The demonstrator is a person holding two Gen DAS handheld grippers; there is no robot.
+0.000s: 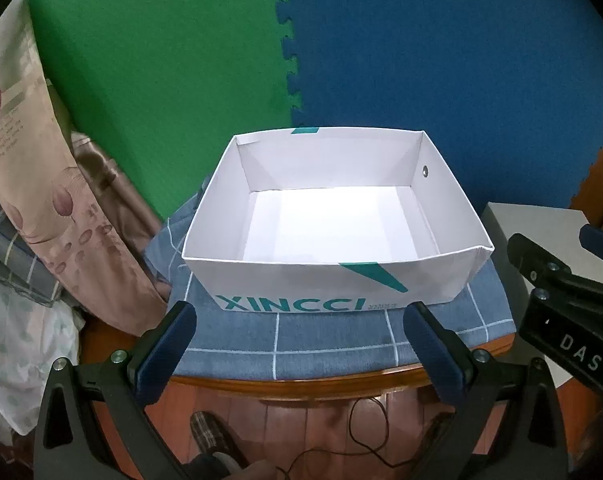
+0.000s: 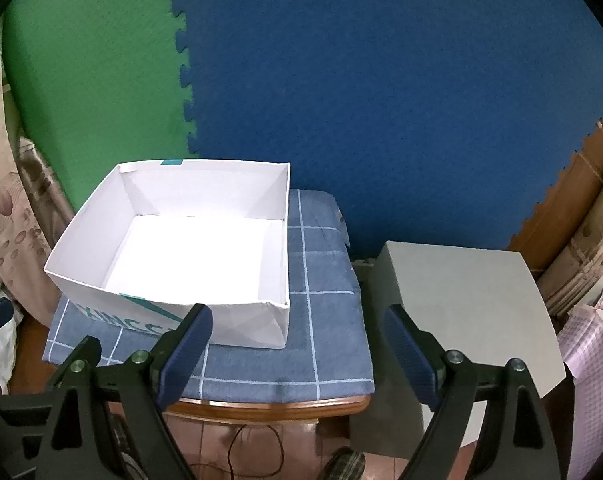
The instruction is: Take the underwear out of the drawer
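We see the white box (image 1: 285,284) empty, no underwear visible; left gripper (image 1: 299,344) and right gripper (image 2: 297,350), both spread and holding nothing, hover before it

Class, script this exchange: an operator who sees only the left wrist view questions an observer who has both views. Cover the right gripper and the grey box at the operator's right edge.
Operator: Only a piece of the right gripper shows at my edge. Is it open?
Observer: Yes. The right wrist view shows its fingers wide apart, with nothing between them.
Operator: And the grey box that my frame cuts off?
Observer: Its whole flat top shows in the right wrist view, and nothing lies on it.
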